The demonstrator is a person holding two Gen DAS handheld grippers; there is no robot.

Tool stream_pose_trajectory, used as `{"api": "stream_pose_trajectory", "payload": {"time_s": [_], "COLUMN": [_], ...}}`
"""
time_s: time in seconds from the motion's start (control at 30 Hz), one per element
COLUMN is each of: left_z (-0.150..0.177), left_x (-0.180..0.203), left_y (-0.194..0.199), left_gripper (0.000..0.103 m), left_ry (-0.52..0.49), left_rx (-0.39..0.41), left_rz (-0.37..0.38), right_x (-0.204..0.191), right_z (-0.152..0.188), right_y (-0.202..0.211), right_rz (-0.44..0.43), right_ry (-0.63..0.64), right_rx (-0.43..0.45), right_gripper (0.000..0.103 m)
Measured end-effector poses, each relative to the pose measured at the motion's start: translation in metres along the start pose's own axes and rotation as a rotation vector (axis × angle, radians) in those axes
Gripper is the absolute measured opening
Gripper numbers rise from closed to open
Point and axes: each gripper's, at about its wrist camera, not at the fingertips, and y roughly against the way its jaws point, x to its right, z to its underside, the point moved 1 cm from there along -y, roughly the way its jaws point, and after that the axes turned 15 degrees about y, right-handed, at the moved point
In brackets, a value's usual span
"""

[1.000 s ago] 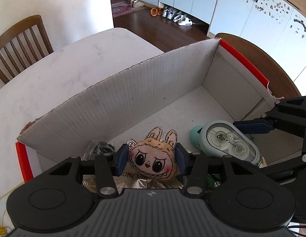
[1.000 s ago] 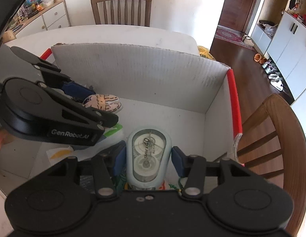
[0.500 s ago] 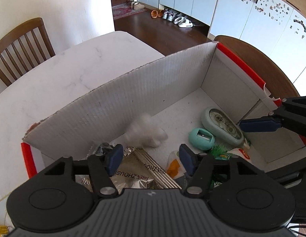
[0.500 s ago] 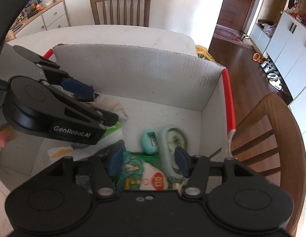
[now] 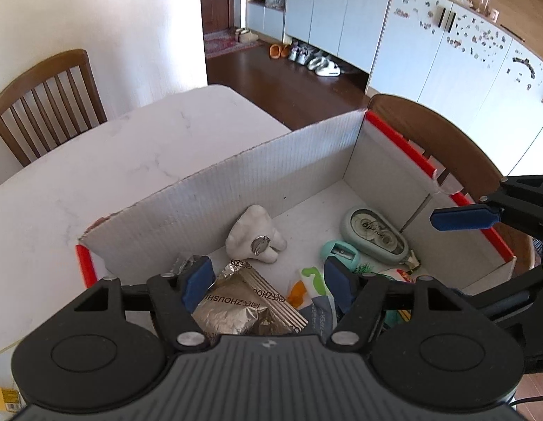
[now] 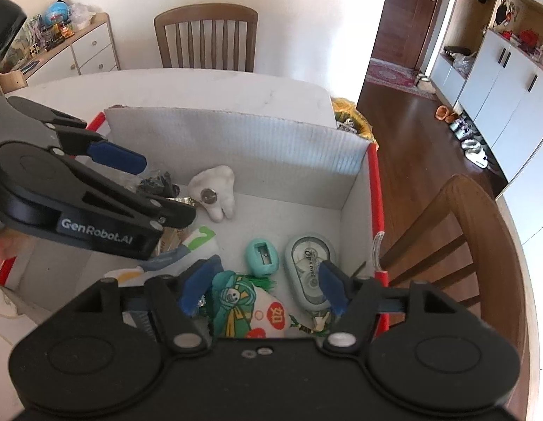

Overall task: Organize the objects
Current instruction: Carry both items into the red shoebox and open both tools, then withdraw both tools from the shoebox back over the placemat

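Two tools are held above an open cardboard box [image 5: 278, 161] that stands on the white bench [image 5: 95, 161]. At the left, the left tool [image 5: 267, 284] is seen with its blue pads opening and nothing between them; a crinkled silver foil packet [image 5: 243, 305] lies below it on the box floor. Just beyond, a white plush toy [image 5: 253, 235] lies face down near the far wall. Further right, a teal pencil sharpener [image 6: 262, 252] is found just beside a pale green correction tape dispenser [image 6: 308, 256], close to the red-edged right wall. A green and white snack bag [image 6: 246, 305] lies under the right tool [image 6: 262, 289], whose pads are likewise opening and grip nothing.
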Motion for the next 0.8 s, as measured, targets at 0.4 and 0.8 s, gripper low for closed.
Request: {"api": "stream_pose_trajectory", "payload": {"time_s": [0.4, 0.8], "left_z": [0.012, 0.035], "left_x": [-0.011, -0.03], "left_y": [0.05, 0.102], "left_gripper": [0.07, 0.084], "left_ry": [0.034, 0.053], "left_rx": [0.088, 0.17], "left_rz": [0.04, 0.076], "right_x": [-0.014, -0.039], "right_z": [-0.002, -0.006], "right_y": [0.039, 0.074], "right_rz": [0.011, -0.007], "right_ry": [0.005, -0.014], "right_rx": [0.072, 0.145], "right_gripper": [0.075, 0.084]}}
